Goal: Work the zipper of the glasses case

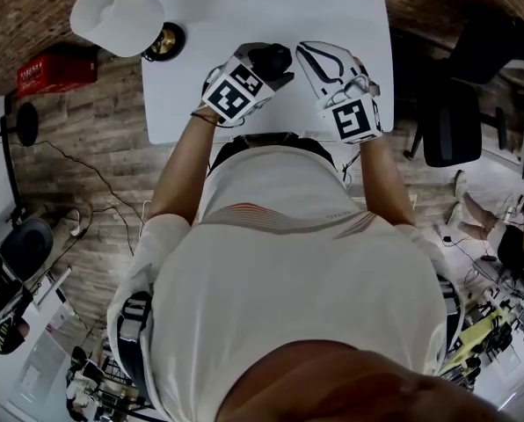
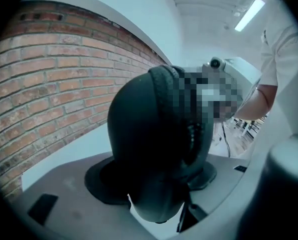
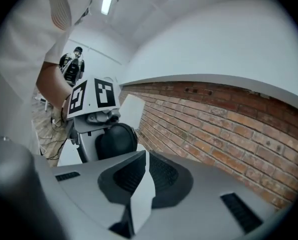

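**Head view.** The left claw (image 1: 260, 76) grips the black case (image 1: 275, 58) over the white worktop (image 1: 271, 7). The right claw (image 1: 322, 60) lies just beside the case, on its right.

**Left gripper view.** The case (image 2: 149, 144) fills the gap between the wide-set jaws, which clamp it on both sides. Its zipper (image 2: 191, 134) runs along the right edge.

**Right gripper view.** The right claw (image 3: 139, 184) has its jaws nearly together, with nothing seen between them. The case (image 3: 116, 139) sits beyond the tips and to their left, apart from them.

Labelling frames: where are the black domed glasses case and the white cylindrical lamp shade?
black domed glasses case (image 2: 139, 144), left gripper view, shell side
white cylindrical lamp shade (image 1: 117, 18), head view, its side
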Tool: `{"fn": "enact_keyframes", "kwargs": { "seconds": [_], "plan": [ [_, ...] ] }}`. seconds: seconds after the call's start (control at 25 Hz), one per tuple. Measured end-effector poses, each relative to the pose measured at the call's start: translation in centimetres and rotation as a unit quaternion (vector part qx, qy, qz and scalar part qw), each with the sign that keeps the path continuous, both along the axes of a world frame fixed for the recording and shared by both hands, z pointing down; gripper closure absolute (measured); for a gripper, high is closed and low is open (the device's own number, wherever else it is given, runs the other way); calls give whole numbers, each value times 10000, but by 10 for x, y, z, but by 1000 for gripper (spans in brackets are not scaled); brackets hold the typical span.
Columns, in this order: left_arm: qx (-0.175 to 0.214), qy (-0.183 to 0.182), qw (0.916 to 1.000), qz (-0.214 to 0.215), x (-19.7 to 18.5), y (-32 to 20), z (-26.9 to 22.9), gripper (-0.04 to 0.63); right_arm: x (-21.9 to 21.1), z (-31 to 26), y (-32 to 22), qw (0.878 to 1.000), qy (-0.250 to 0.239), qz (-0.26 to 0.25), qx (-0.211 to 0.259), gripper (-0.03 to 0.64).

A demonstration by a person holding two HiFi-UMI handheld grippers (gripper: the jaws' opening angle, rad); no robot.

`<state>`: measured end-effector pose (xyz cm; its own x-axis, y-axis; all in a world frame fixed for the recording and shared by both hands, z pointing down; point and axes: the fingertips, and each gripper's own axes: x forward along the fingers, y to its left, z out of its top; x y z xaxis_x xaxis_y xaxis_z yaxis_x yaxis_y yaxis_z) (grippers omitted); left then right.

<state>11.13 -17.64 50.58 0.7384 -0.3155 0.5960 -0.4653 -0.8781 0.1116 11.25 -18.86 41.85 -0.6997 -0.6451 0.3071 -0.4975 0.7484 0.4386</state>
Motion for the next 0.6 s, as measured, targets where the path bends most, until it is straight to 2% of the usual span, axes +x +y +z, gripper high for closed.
{"fn": "enact_keyframes", "kwargs": {
  "seconds": [0.12,0.28,0.36,0.44,0.52,0.6],
  "plan": [
    [441,292,9964,-668,-14,-21,-22,327,13,6,-18,9974,-233,565,-390,545],
    [1119,644,9802,-1498,-37,-42,-53,326,34,21,-39,9850,-635,1279,-971,551],
    [1407,883,9681,-1875,-50,-47,-70,327,43,26,-46,9764,-885,1551,-1217,557],
    [1708,1131,9523,-2260,-65,-49,-88,325,52,27,-50,9690,-1101,1753,-1351,565],
    [2005,1305,9342,-2646,-82,-50,-101,327,58,24,-52,9647,-1247,1887,-1348,565],
    [2200,1391,9196,-2943,-97,-50,-106,325,63,20,-53,9628,-1336,1997,-1237,565]
  ]
}}
